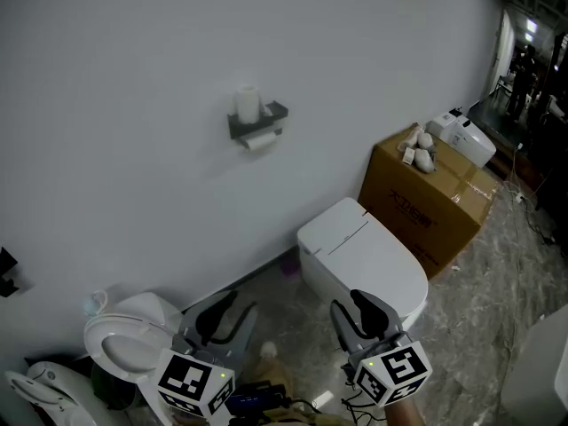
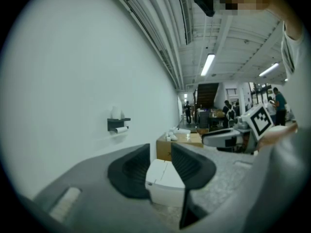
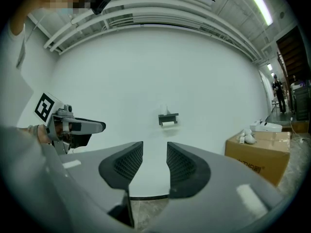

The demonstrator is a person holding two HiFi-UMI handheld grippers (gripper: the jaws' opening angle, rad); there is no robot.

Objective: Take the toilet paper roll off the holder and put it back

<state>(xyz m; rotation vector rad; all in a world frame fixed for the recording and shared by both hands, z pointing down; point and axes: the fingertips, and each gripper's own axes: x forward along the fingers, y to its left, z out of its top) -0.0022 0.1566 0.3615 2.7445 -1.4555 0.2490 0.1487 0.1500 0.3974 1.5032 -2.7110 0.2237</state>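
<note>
A dark holder (image 1: 258, 124) hangs on the white wall, with one toilet paper roll (image 1: 247, 104) standing upright on its shelf and another roll (image 1: 260, 141) on the bar beneath. The holder also shows small in the left gripper view (image 2: 118, 124) and the right gripper view (image 3: 168, 119). My left gripper (image 1: 224, 315) and right gripper (image 1: 355, 313) sit low in the head view, far from the holder. Both stand open with nothing between their jaws.
A white toilet (image 1: 362, 256) stands below the holder, right of centre. A cardboard box (image 1: 429, 200) with white items on top sits at the right. Another toilet seat (image 1: 124, 337) lies at lower left. People stand far off (image 2: 228, 111) in the hall.
</note>
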